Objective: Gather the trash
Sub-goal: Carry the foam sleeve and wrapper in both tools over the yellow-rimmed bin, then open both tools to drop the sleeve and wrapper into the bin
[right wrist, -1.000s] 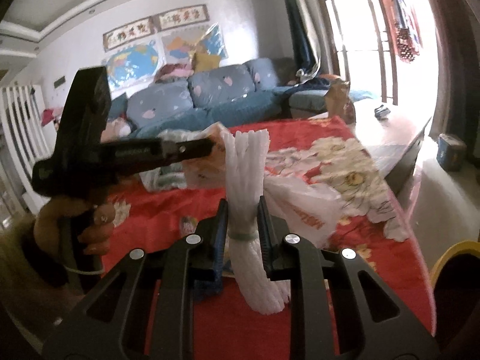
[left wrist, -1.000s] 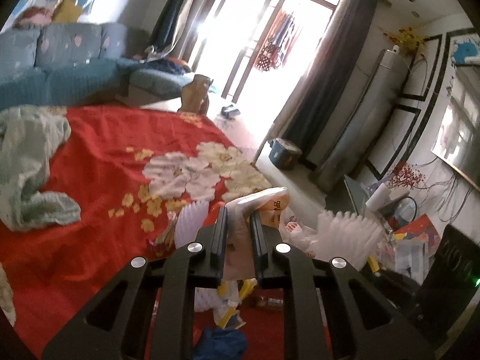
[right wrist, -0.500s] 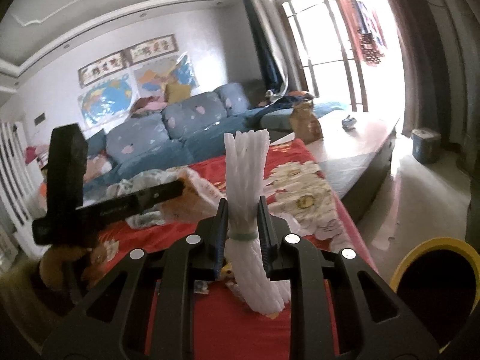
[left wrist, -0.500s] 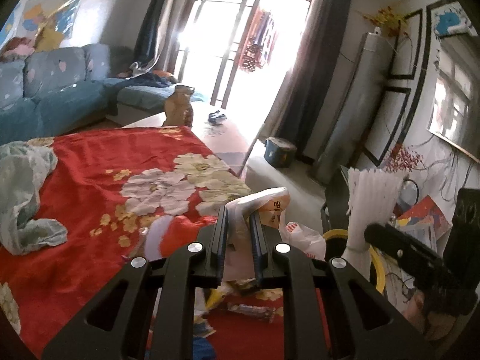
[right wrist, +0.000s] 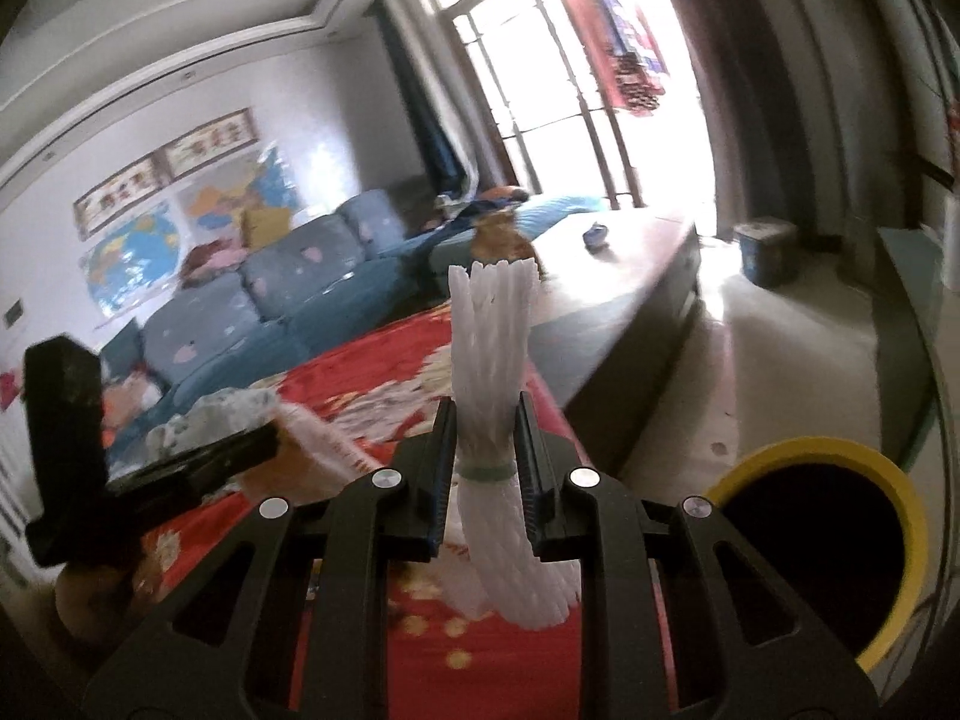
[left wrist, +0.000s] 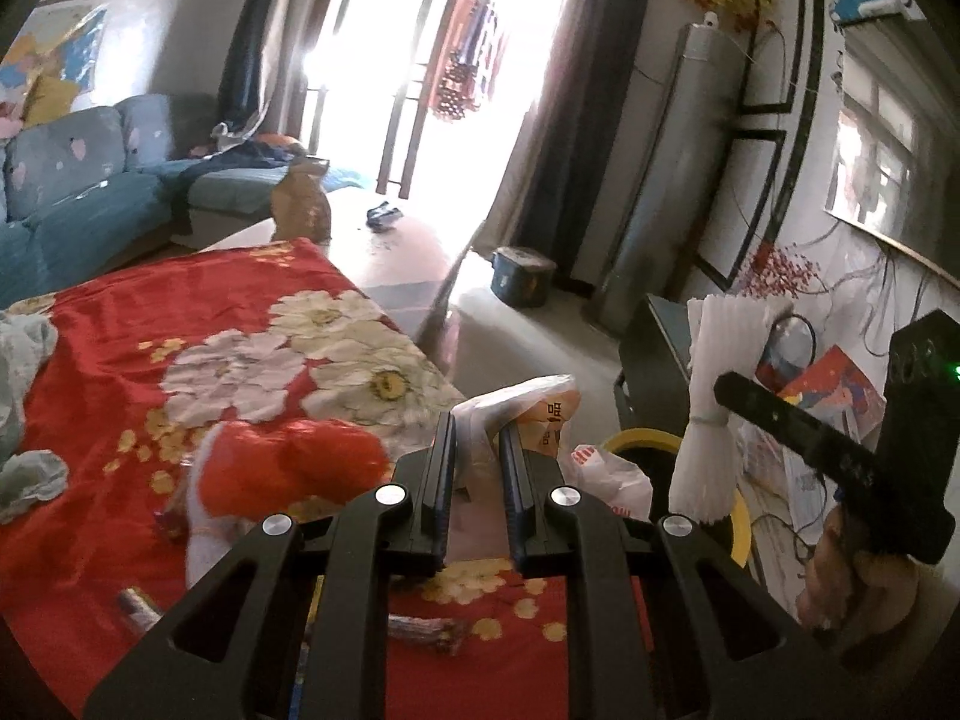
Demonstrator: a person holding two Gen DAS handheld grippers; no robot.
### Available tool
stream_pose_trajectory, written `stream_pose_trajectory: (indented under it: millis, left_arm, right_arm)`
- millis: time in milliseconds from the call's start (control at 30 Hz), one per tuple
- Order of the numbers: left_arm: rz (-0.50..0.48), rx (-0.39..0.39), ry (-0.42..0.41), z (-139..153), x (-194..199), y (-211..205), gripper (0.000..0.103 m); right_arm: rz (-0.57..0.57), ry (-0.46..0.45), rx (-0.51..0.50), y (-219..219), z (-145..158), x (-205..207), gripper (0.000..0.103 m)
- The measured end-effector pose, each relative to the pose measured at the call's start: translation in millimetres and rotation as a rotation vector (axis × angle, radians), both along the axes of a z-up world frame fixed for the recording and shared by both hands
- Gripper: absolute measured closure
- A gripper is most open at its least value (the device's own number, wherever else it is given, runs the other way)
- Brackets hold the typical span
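Observation:
My left gripper (left wrist: pixel 477 426) is shut on a crumpled white and orange plastic bag (left wrist: pixel 540 414) and holds it up over the edge of the red cloth. My right gripper (right wrist: pixel 486 414) is shut on a white foam net sleeve (right wrist: pixel 489 324) bound with a green band; it also shows in the left wrist view (left wrist: pixel 717 396), above the bin. A yellow-rimmed bin (right wrist: pixel 864 462) with a dark inside stands on the floor at the lower right; its rim also shows in the left wrist view (left wrist: pixel 636 438).
A red flowered cloth (left wrist: pixel 150 324) covers the table, with small wrappers (left wrist: pixel 426 630) lying on it. A pale green rag (left wrist: pixel 18 360) lies at the left. A blue sofa (right wrist: pixel 288 288) is behind, and a low wooden table (right wrist: pixel 624 276) stands beyond.
Both grippers have swung right toward the bin with their loads. The bin now shows larger in the right wrist view.

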State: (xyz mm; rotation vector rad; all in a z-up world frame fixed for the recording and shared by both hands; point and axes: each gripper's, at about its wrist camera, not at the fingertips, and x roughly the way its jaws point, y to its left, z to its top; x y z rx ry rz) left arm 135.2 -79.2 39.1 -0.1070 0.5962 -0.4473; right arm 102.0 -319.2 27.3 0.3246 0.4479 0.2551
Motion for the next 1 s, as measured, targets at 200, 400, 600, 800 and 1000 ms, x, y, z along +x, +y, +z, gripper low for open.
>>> stream_pose_trajectory:
  millis: [200,400,600,800,1000]
  left_arm:
    - [-0.053,0.011,0.007,-8,2,-36,0.089]
    - [-0.102,0.021,0.024,-22,5,-70,0.089]
    - [-0.149,0.05,0.038,-36,7,-107,0.089]
    - [-0.188,0.084,0.048,-50,12,-140,0.089]
    - [-0.234,0.106,0.075,-70,21,-173,0.088]
  right_arm:
    - [-0.099,0.03,0.009,-36,-15,4,0.089]
    - [-0.184,0.063,0.001,-63,-28,4,0.089]
    - [-0.258,0.086,0.005,-91,-42,5,0.089]
    - [-0.303,0.129,0.009,-116,-62,11,0.088]
    - [-0.343,0.18,0.037,-139,-82,16,0.08]
